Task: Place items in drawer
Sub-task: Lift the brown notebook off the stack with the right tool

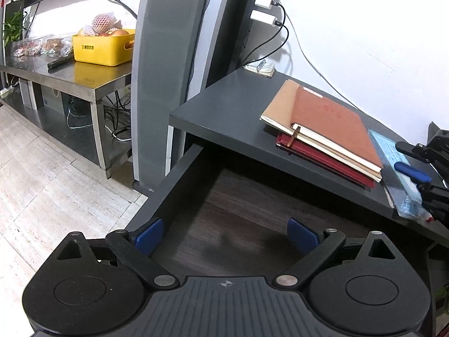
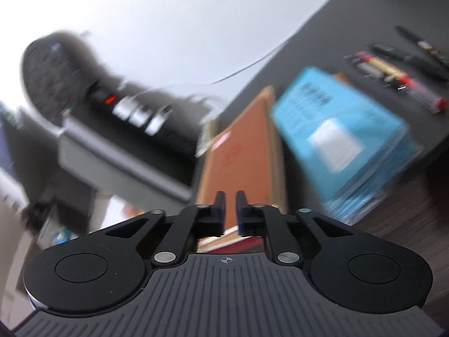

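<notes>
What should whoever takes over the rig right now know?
Left gripper: open, holding nothing, over the drawer.
Right gripper: nearly shut, nothing between the fingers, aimed at the notebooks; its view is blurred.
Drawer: pulled out, nothing visible inside.
Desk: stacked notebooks, blue pack beside them, pens further along.
Done: drawer open.
Left: notebooks, pack and pens all still to go in.
</notes>
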